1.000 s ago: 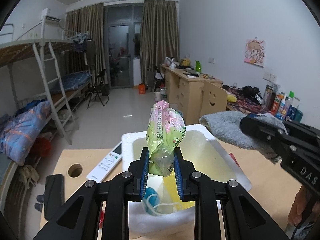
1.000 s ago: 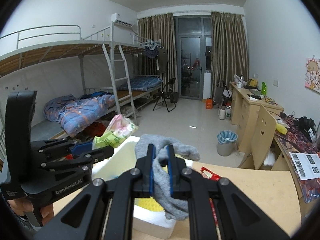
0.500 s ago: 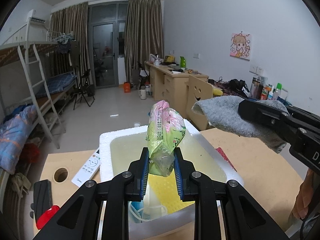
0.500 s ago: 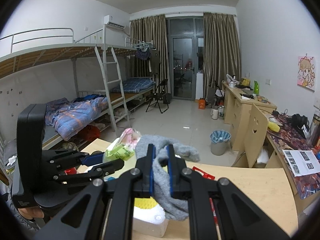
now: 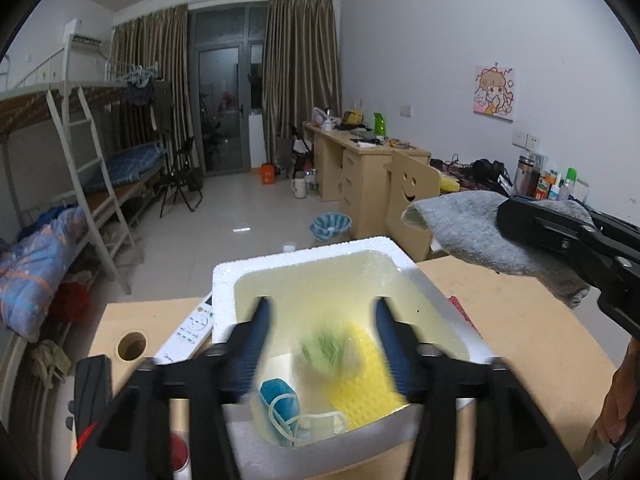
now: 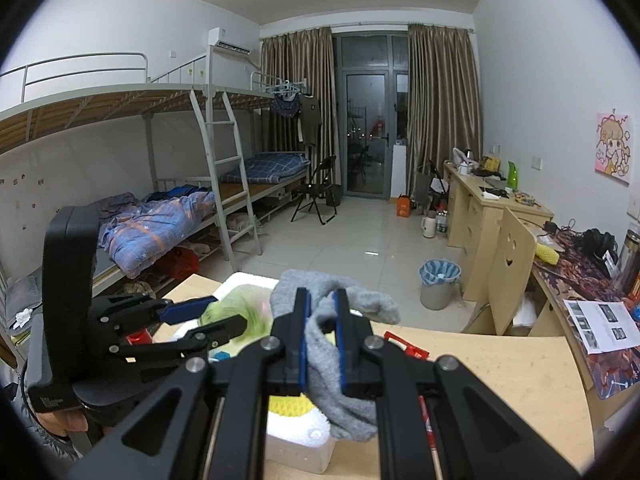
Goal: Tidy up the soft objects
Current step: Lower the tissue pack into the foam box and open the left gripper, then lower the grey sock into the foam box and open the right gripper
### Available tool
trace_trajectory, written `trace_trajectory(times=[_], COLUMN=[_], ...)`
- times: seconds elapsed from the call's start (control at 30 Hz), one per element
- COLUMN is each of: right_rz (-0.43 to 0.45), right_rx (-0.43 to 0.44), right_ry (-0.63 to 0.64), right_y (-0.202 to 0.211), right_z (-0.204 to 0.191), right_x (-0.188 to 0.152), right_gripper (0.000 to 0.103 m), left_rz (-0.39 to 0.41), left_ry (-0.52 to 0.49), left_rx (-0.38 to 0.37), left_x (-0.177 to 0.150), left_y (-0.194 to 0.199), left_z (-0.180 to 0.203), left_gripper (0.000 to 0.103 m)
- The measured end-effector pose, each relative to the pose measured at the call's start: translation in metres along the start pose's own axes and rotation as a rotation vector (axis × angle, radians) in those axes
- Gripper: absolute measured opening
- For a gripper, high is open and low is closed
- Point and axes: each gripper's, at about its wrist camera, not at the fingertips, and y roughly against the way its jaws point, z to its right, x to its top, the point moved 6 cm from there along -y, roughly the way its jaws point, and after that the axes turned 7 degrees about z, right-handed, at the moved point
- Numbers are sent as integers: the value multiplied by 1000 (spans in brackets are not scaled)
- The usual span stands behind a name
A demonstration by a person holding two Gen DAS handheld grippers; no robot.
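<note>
A white foam box (image 5: 304, 260) stands on the wooden table. My left gripper (image 5: 320, 314) is open above it. The green-and-pink packet (image 5: 326, 350) is blurred below the open jaws, falling inside the box beside a yellow sponge (image 5: 366, 386) and a blue face mask (image 5: 282, 398). In the right wrist view the packet (image 6: 236, 312) shows blurred by the left fingers (image 6: 188, 308). My right gripper (image 6: 320, 300) is shut on a grey sock (image 6: 340, 308), held above the table right of the box; the sock (image 5: 472, 228) hangs to the right in the left wrist view.
A white remote (image 5: 190, 330) lies left of the box, near a round hole (image 5: 132, 346) in the table. A black phone (image 5: 92, 388) and a red object (image 5: 176, 450) lie at the front left. A red packet (image 6: 404, 346) lies right of the box.
My left gripper has opened and let go of the green-and-pink packet, which has dropped into the foam box. My right gripper still holds the grey sock.
</note>
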Motion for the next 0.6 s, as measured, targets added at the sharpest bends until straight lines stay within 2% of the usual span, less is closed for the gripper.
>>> trace_trajectory(times=[0.1, 0.17, 0.6], right_rz=[0, 1, -6], right_rx=[-4, -3, 5], right_ry=[1, -1, 2], right_y=[0, 0, 1], right_z=[1, 2, 3], right_x=[-1, -2, -5], right_gripper=[14, 14, 14], left_rz=[24, 30, 42], left_ry=[-22, -29, 2], left_rx=[13, 25, 70], left_x=[1, 1, 2], left_y=[4, 4, 17], left_z=[2, 3, -7], left_gripper=[84, 88, 88])
